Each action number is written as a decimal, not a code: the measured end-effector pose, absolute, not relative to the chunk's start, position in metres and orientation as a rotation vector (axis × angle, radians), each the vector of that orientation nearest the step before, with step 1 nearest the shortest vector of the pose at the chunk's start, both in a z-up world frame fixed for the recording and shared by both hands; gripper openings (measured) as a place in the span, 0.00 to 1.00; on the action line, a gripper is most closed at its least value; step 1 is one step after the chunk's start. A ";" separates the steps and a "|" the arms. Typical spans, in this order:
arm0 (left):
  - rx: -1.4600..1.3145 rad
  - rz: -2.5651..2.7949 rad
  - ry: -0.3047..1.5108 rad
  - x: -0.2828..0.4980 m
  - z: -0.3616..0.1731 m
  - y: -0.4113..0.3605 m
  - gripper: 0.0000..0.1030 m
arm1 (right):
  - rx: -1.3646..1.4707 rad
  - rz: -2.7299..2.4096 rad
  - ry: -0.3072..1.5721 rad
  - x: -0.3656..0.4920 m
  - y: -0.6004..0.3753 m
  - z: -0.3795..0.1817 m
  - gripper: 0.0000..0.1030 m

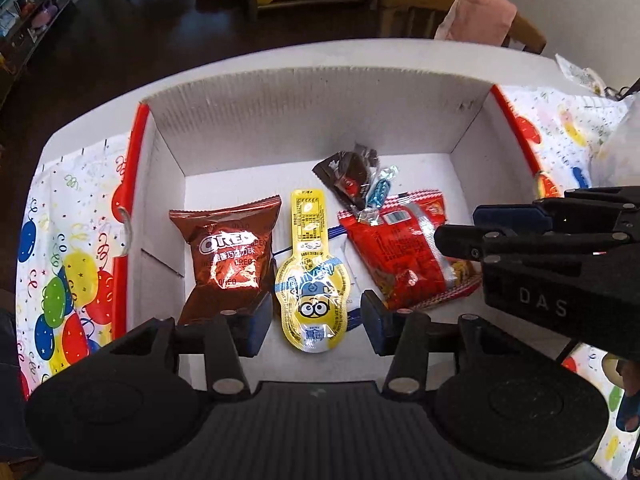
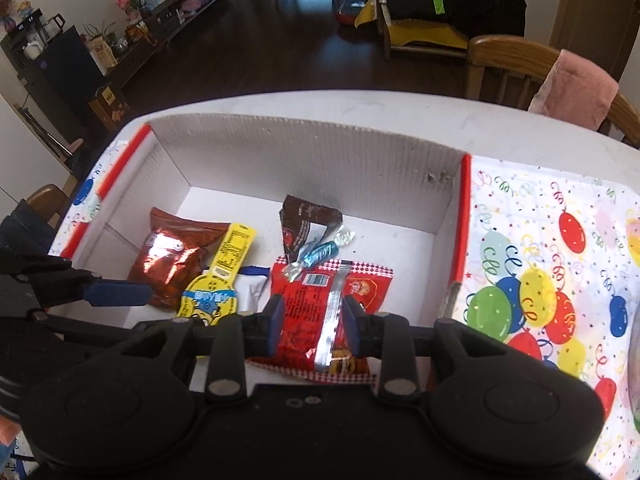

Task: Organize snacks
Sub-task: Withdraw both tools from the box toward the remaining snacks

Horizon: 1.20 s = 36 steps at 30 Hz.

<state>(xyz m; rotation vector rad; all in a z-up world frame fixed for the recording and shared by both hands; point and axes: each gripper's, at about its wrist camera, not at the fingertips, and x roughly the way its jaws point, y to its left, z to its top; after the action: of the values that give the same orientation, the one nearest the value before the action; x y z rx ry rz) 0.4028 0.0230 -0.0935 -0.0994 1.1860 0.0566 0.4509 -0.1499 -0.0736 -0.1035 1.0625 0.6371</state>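
A white cardboard box [image 1: 320, 92] with red edges holds the snacks. Inside lie a brown Oreo pack [image 1: 224, 256], a yellow Minion packet [image 1: 310, 280], a red snack bag [image 1: 404, 252], a dark brown wrapper [image 1: 348, 172] and a blue wrapped candy [image 1: 378, 194]. My left gripper [image 1: 316, 322] is open, its fingers on either side of the Minion packet's round end. My right gripper [image 2: 312, 320] is open above the red bag [image 2: 316, 312]; it also shows at the right of the left wrist view [image 1: 472, 228]. The box [image 2: 320, 152] fills the right wrist view.
The box sits on a balloon-print cloth [image 2: 540, 280] over a white table [image 2: 400, 108]. A wooden chair with a pink cloth [image 2: 572, 84] stands behind the table. A white bag [image 1: 616, 148] lies at the right. Dark floor and furniture lie beyond.
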 end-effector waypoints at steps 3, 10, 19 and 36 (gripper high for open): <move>-0.091 0.044 1.155 0.391 -0.082 0.023 0.46 | -0.088 0.639 1.044 0.442 -0.155 -0.063 0.34; -0.095 0.018 1.086 0.363 -0.056 0.025 0.47 | -0.060 0.640 0.999 0.414 -0.167 -0.038 0.40; -0.112 -0.009 0.980 0.317 -0.018 0.029 0.55 | -0.020 0.676 0.933 0.368 -0.175 -0.005 0.46; -0.099 0.006 0.845 0.228 0.017 0.048 0.61 | 0.018 0.723 0.802 0.284 -0.174 0.033 0.74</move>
<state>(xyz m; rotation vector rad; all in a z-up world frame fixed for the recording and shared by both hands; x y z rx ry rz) 0.2285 0.0479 0.0173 -0.0992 0.8454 0.0062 0.2838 -0.1741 0.0326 0.0179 0.8022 0.7235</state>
